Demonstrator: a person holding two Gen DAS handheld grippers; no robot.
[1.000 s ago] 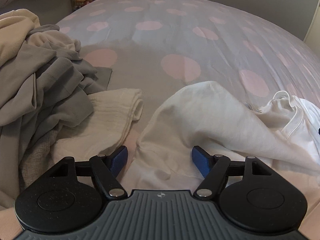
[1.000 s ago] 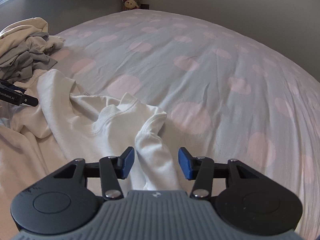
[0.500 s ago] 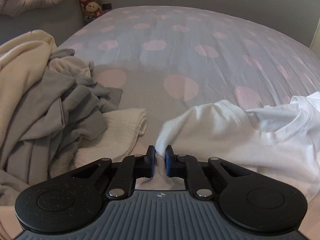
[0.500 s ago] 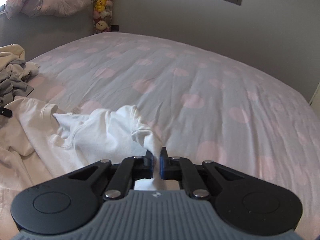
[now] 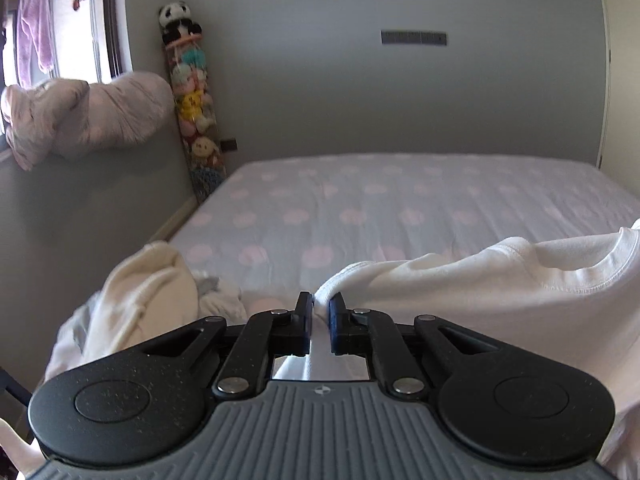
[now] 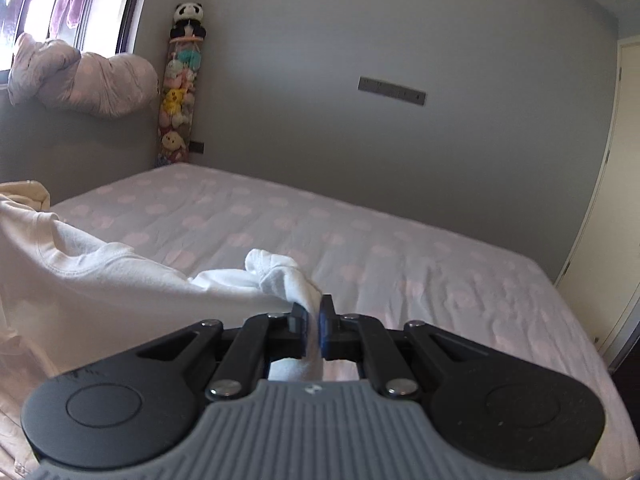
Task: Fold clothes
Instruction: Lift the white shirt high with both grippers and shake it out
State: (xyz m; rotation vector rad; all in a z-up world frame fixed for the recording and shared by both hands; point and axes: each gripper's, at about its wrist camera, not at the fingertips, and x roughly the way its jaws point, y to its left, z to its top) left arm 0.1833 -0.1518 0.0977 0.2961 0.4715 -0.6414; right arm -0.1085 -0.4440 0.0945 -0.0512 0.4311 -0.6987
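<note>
Change: both claws, apart a second ago, now lifted
Left claw [image 5: 319,309]: clenched on white shirt [image 5: 500,280]
Right claw [image 6: 313,314]: clenched on its sleeve
Shirt: raised over bed [image 5: 400,208], 3 o'clock from left claw
Meaning: likely being spread for folding

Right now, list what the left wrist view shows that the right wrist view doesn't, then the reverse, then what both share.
Only the left wrist view: the left gripper shut on the white T-shirt, and the full heap of unfolded clothes beside it.

Only the right wrist view: the right gripper shut on the shirt's bunched sleeve, and a door at the far right.

Both: the shirt stretched between the grippers, the dotted bed, the column of plush toys, the bundled bedding.
</note>
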